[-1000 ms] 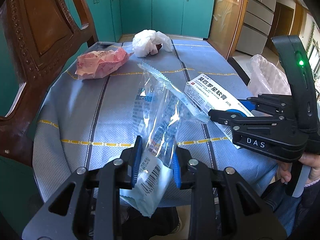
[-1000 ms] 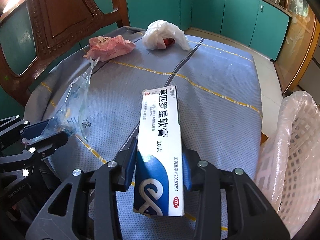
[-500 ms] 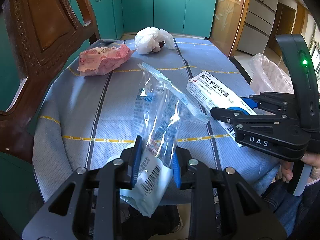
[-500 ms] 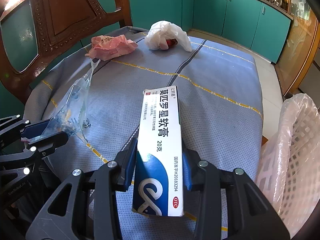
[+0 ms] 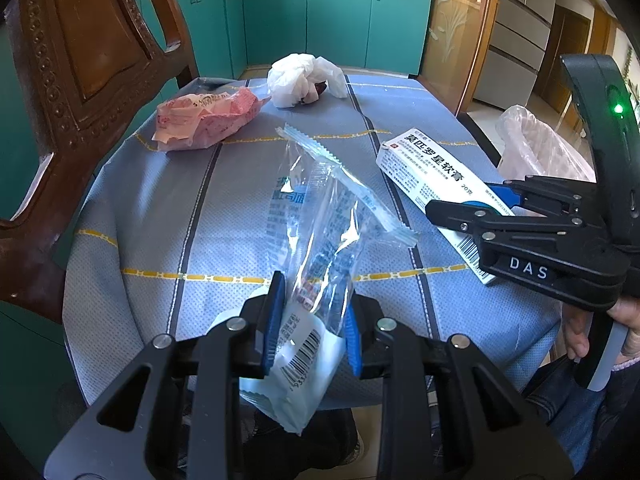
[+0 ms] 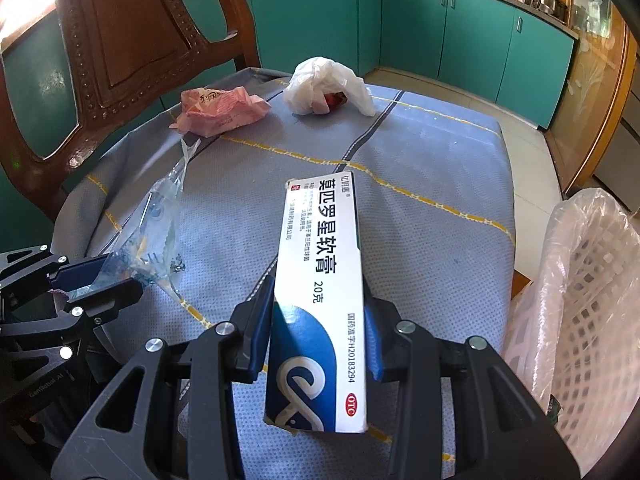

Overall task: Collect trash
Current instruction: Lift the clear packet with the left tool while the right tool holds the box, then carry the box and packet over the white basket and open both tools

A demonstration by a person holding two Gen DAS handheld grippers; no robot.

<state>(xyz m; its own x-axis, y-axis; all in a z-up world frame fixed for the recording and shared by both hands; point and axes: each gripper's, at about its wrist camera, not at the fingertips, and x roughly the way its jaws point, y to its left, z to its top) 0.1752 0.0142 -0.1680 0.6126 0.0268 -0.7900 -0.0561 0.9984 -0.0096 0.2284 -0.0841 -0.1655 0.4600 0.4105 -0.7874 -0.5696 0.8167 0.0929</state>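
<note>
My left gripper (image 5: 314, 322) is shut on a clear plastic wrapper (image 5: 320, 224) with blue print and a barcode, held above the near table edge. The wrapper also shows in the right wrist view (image 6: 156, 236). My right gripper (image 6: 318, 328) is shut on a white and blue ointment box (image 6: 320, 292), held above the table; the box also shows in the left wrist view (image 5: 432, 172), with the right gripper (image 5: 472, 208) at the right. A pink crumpled packet (image 5: 204, 118) and a white crumpled plastic bag (image 5: 300, 80) lie at the far end of the table.
A blue-grey cloth with yellow lines covers the table (image 6: 420, 208). A carved wooden chair (image 5: 80, 80) stands at the left. A white mesh basket lined with a clear bag (image 6: 584, 300) stands right of the table. Teal cabinets (image 6: 460, 28) are behind.
Both grippers have drawn back and lifted slightly with their items still held; the table looks a little farther away. The packet and bag have not moved.
</note>
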